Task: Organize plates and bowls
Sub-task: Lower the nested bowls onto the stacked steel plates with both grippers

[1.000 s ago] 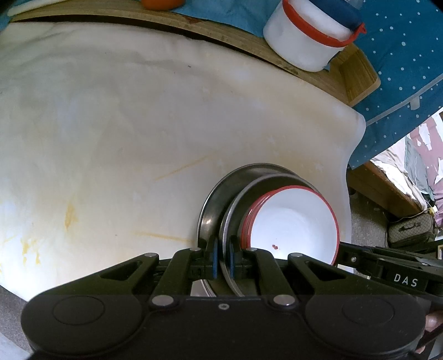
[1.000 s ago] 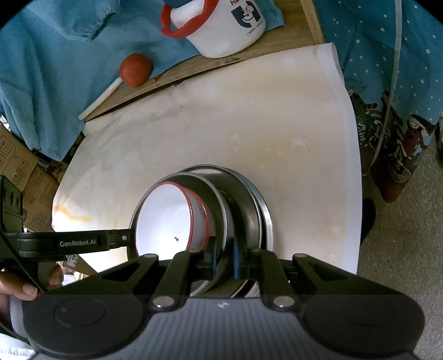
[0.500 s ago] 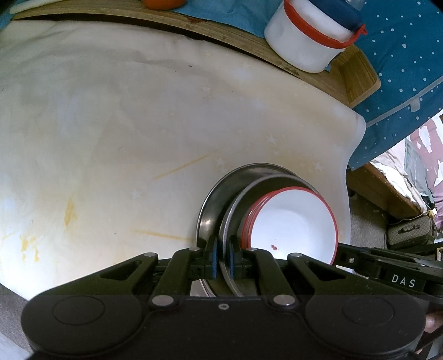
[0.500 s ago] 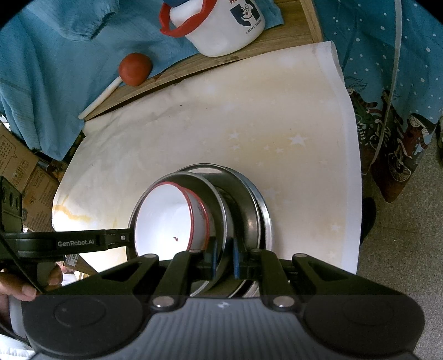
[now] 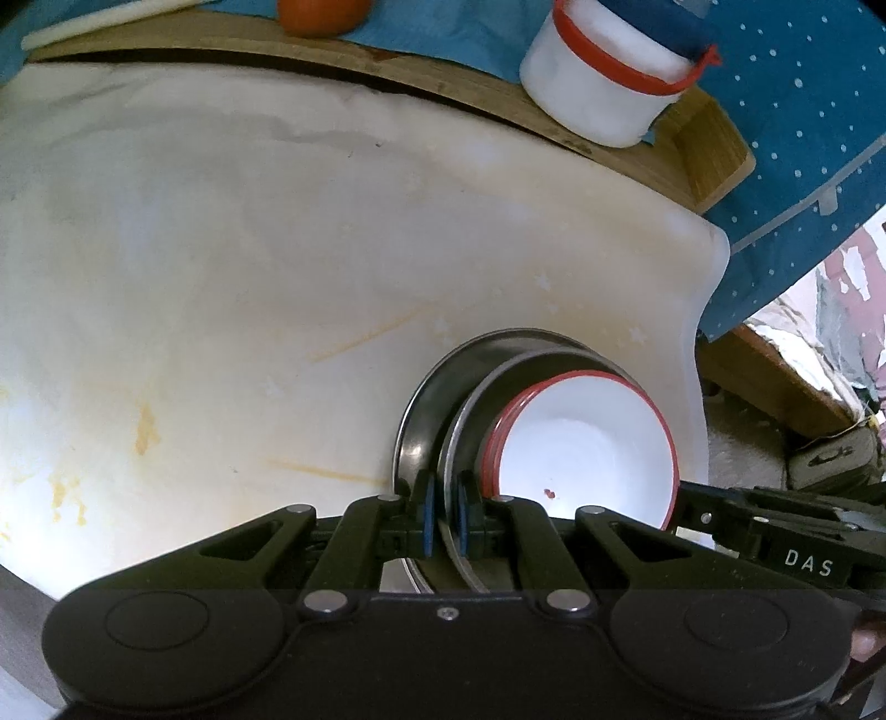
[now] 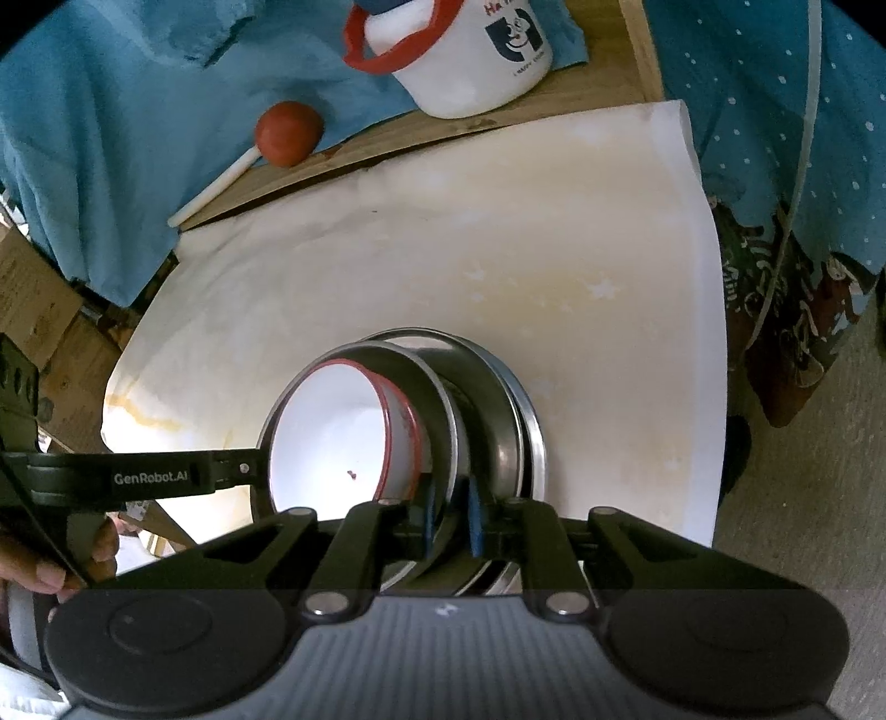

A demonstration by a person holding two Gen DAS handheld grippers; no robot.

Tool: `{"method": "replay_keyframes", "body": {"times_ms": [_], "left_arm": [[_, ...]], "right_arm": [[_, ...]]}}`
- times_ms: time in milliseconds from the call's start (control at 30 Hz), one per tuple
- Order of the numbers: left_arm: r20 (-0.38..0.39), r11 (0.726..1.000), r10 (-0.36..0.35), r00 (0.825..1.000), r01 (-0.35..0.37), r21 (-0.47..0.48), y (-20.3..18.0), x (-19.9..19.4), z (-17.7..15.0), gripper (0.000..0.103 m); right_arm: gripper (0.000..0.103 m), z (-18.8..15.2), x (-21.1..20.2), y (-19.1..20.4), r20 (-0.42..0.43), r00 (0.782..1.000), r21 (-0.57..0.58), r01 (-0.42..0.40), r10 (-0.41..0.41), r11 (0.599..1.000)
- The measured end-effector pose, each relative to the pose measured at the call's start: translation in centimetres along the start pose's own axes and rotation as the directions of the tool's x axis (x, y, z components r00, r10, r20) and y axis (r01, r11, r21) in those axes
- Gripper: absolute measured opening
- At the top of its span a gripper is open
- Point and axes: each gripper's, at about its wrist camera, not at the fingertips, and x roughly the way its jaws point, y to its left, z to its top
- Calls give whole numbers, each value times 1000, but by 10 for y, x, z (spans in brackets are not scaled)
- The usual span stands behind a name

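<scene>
Left tool (image 5: pixel 444 520) and right tool (image 6: pixel 449 518) each pinched the steel bowl (image 5: pixel 470 410) rim. Red-rimmed white bowls (image 5: pixel 587 448) nested inside, near the table's (image 5: pixel 249 249) right edge

The near rim of the steel bowl (image 5: pixel 470 410) is hidden behind the gripper body, and the mug (image 6: pixel 470 50) is cut off at the far edge.

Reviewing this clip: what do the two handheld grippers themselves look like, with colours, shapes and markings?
Both are matte black, with triangular cut-out linkages, silver rivets and blue pads on the fingers. The left gripper has a smooth black housing; seen from the right wrist, its side reads "GenRobot.AI". The right gripper has a ribbed grey housing; seen from the left wrist, its side reads "DAS". A bare hand shows, no sleeve visible.
</scene>
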Motion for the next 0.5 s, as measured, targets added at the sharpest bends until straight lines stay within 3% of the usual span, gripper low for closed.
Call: {"method": "replay_keyframes", "body": {"times_ms": [500], "left_arm": [[8, 998, 37, 999, -38, 46, -5, -2, 0, 15]], "right_arm": [[19, -5, -4, 2, 39, 999, -7, 16, -16, 1000]]}}
